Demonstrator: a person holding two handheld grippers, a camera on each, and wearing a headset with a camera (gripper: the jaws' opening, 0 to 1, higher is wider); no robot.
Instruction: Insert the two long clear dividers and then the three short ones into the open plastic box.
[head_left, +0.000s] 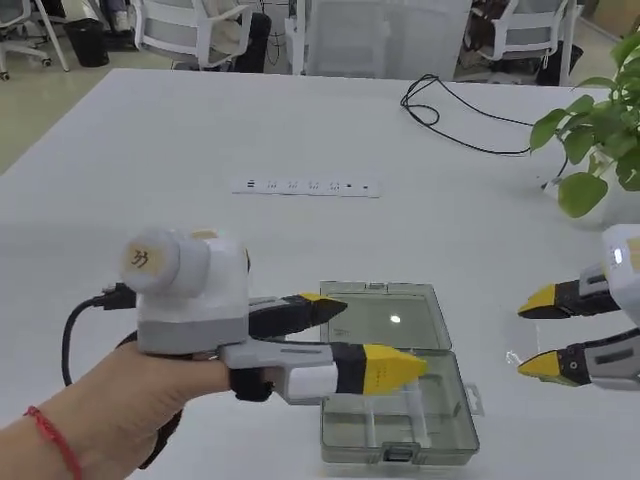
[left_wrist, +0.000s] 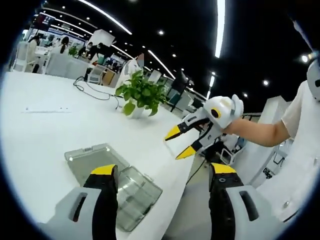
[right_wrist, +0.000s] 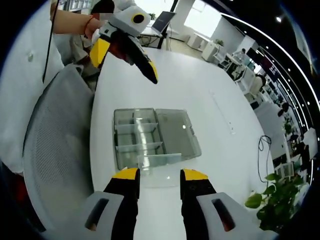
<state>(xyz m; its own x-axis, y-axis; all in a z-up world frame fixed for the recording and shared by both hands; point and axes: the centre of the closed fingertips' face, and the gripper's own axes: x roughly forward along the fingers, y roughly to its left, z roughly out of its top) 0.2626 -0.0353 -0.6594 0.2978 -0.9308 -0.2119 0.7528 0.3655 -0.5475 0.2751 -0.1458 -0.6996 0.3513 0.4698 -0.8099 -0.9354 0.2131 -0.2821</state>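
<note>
While both pairs of tongs hang above a white table, we see the open plastic box resting near the table's front edge, its lid folded flat on the far side of the base. Clear dividers already stand inside the base and split it into compartments; we cannot count them with certainty. Our left hand holds the left tongs just above the box, pointing right, the yellow-tipped jaws spread apart with nothing between them. The right tongs reach in from the right edge of the head view, pointing left toward the box and apart from it, jaws also spread. From the right gripper view a faint clear piece shows just ahead of those jaws, beside the box; we cannot tell whether it is pinched or lying on the table. Farther back lie a white power strip and a black cable, with a leafy green plant at the right.
</note>
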